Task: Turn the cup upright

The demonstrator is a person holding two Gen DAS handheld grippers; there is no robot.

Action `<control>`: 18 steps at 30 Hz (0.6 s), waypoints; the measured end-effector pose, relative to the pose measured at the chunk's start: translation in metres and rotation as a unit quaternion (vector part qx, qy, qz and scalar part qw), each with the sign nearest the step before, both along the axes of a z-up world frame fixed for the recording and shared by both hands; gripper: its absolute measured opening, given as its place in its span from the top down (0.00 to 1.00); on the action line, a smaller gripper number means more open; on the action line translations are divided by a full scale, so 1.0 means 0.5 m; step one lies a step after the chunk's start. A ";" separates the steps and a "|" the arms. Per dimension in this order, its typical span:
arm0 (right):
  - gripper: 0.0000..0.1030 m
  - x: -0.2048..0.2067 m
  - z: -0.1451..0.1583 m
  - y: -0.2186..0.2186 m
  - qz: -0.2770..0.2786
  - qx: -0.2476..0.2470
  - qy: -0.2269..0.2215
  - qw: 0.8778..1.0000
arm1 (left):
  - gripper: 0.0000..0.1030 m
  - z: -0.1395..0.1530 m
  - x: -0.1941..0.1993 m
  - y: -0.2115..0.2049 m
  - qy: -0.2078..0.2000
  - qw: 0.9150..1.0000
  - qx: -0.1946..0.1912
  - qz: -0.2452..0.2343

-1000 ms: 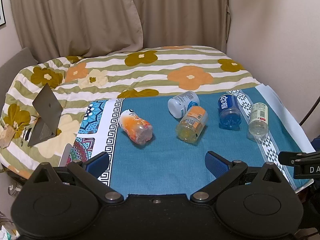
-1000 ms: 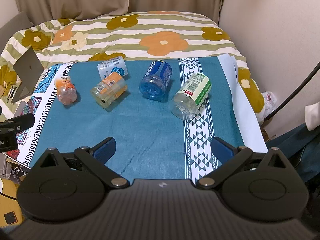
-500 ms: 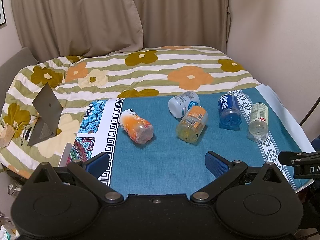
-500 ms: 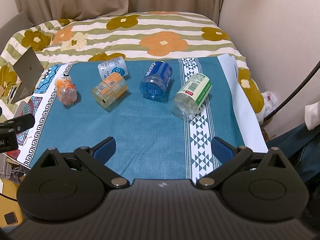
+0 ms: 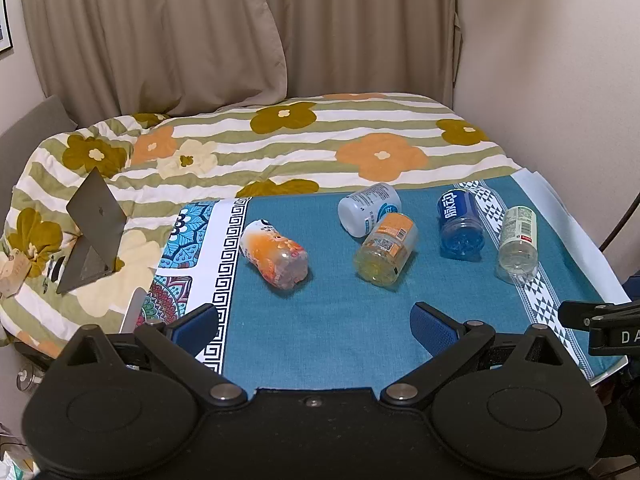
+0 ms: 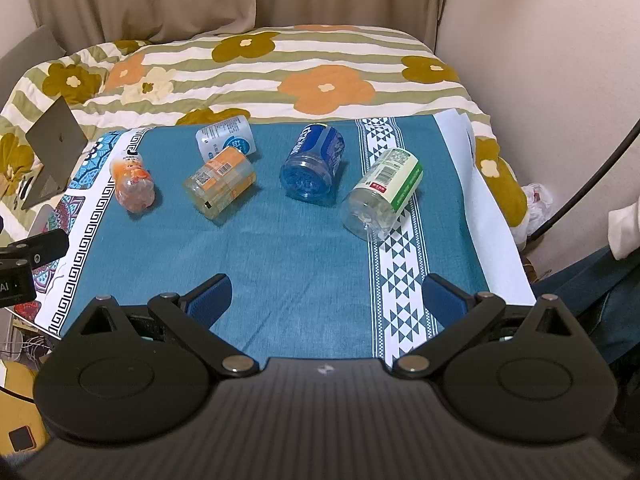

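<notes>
While both grippers are held above the near edge of the teal cloth (image 5: 328,320), five cut-down bottle cups are seen lying on their sides across it. Farthest left, an open laptop (image 5: 94,236) is propped on the flowered quilt (image 5: 328,136), well apart from the cups. The left gripper (image 5: 314,322) is spread wide, its blue pads (image 5: 432,326) hanging over bare cloth with nothing between them. Beyond it, the orange-printed cup (image 5: 276,254) is laid near the cloth's patterned left border, its clear end turned toward the camera. Further right, the white-labelled cup (image 5: 368,208) is found at the back, and the orange-labelled cup (image 5: 386,252) is rested against it, touching or almost touching. Next, the blue cup (image 5: 460,224) is placed apart from that pair, with its clear blue end facing forward. Farthest right, the green-labelled cup (image 5: 518,242) is set on the white triangle-patterned stripe (image 6: 400,264), tilted slightly toward the blue cup. In the right wrist view the same row is seen: the orange-printed cup (image 6: 134,182), the white-labelled cup (image 6: 226,140), the orange-labelled cup (image 6: 220,186), the blue cup (image 6: 314,162) and the green-labelled cup (image 6: 384,194). The right gripper (image 6: 326,300) is likewise opened wide and is empty, held near the front of the cloth, well short of every cup.
</notes>
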State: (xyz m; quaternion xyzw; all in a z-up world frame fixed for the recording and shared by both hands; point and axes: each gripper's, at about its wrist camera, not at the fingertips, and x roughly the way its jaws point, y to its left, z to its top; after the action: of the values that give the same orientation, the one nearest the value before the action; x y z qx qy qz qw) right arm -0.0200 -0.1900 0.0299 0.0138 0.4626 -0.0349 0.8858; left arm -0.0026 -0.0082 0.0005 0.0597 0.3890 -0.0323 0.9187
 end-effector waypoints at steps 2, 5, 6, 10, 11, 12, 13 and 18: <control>0.00 0.000 0.000 0.000 0.000 0.001 0.000 1.000 | 0.00 0.000 -0.001 0.000 0.000 1.000 0.001 0.000; 0.00 0.000 0.000 -0.001 0.000 0.001 0.000 1.000 | 0.00 0.003 -0.003 0.005 0.000 1.000 0.000 0.000; 0.00 0.000 0.000 -0.001 0.000 0.001 0.000 1.000 | 0.00 0.003 -0.003 0.005 0.001 1.000 0.000 0.000; 0.00 -0.001 0.001 -0.001 0.000 0.001 -0.001 1.000 | 0.00 0.005 -0.006 0.005 -0.002 1.000 0.002 -0.003; 0.00 -0.001 0.001 -0.001 0.000 0.001 0.000 1.000 | 0.00 0.005 -0.007 0.005 -0.002 1.000 0.002 -0.002; 0.00 -0.001 0.001 -0.001 0.000 0.001 -0.001 1.000 | 0.00 0.004 -0.006 0.005 0.000 1.000 0.001 -0.002; 0.00 -0.002 0.003 0.000 0.001 0.002 -0.002 1.000 | 0.00 0.005 -0.004 0.004 0.003 1.000 0.000 -0.003; 0.00 0.002 0.008 0.002 0.002 0.004 -0.003 1.000 | 0.00 0.008 0.008 -0.006 0.012 1.000 0.003 -0.009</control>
State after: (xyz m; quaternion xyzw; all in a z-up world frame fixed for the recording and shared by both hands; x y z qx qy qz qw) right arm -0.0190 -0.1890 0.0340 0.0165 0.4598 -0.0311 0.8873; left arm 0.0013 -0.0114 0.0047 0.0652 0.3992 -0.0398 0.9137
